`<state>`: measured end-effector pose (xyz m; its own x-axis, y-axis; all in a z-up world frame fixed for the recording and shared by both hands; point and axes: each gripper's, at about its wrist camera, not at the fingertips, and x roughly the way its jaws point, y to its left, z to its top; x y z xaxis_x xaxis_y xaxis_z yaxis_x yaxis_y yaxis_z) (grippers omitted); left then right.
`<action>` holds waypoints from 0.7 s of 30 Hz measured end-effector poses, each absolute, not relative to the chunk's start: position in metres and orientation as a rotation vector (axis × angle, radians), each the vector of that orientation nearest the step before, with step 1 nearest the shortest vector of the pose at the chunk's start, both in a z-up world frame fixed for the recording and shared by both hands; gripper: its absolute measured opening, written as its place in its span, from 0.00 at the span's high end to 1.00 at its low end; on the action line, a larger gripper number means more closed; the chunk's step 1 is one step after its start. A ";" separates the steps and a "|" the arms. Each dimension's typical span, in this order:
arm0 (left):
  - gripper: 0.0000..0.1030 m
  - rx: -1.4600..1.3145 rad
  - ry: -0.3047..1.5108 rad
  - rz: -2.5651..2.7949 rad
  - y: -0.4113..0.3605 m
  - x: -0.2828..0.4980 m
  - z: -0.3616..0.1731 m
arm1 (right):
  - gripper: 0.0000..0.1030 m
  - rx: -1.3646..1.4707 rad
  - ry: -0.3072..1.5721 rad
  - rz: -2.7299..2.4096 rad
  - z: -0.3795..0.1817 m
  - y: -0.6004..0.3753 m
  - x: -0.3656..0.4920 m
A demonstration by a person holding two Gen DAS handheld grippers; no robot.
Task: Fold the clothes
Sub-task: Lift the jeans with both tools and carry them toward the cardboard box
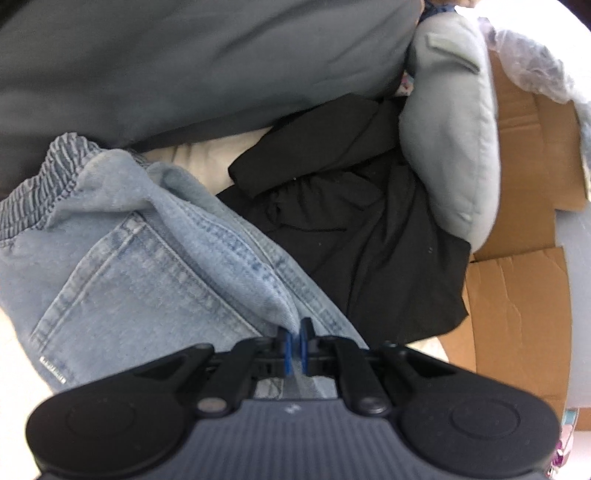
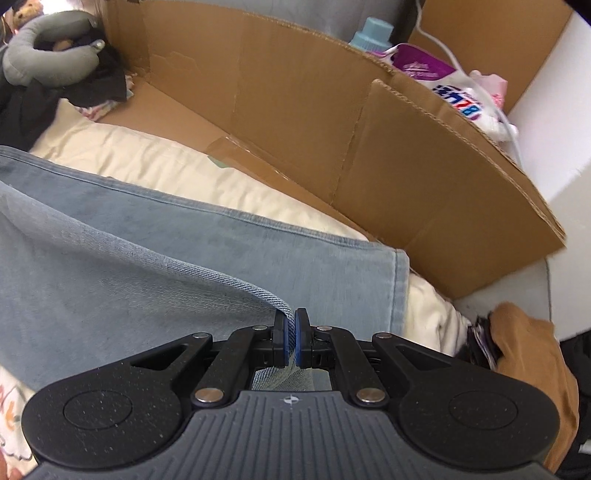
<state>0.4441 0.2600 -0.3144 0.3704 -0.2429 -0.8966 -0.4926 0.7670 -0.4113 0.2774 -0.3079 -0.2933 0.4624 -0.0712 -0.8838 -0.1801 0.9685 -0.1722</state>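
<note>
Pinching a raised fold of denim, the left gripper (image 1: 294,341) has its blue pads pressed together on the light-blue jeans (image 1: 147,258), close to the seam that runs beside the back pocket (image 1: 122,291). The right gripper (image 2: 291,341) is likewise clamped tight on a fold of the jeans (image 2: 147,266), further down a leg, with the hemmed leg end (image 2: 400,291) lying just past its tips. The jeans are spread across a cream bedsheet (image 2: 147,162), and the gathered elastic waistband (image 1: 40,184) sits out toward the left of the left wrist view.

Just beyond the jeans a crumpled black garment (image 1: 351,221) lies on the sheet, touching the denim's edge. A grey neck pillow (image 1: 450,147) rests against the black garment's far side. Cardboard panels (image 2: 295,110) stand along the bed's edge behind the sheet. Past the cardboard sit a bottle with a light-blue cap (image 2: 373,35) and a purple-and-white packet (image 2: 436,81). A brown cloth (image 2: 528,350) lies off the corner of the sheet, near the right gripper.
</note>
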 end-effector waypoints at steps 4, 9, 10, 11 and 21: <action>0.95 -0.731 1.224 0.176 0.260 0.456 -0.329 | 0.99 -0.296 1.129 0.073 -0.313 -0.303 0.304; 0.95 -0.714 1.250 0.172 0.258 0.465 -0.348 | 0.99 -0.337 1.158 0.070 -0.340 -0.298 0.332; 0.92 -0.712 1.257 0.167 0.257 0.466 -0.351 | 0.99 -0.345 1.165 0.069 -0.346 -0.297 0.337; 0.91 -0.716 1.269 0.151 0.257 0.467 -0.354 | 0.99 -0.357 1.175 0.068 -0.354 -0.296 0.342; 0.93 -0.725 1.323 0.072 0.257 0.467 -0.358 | 0.99 -0.394 1.195 0.076 -0.381 -0.292 0.357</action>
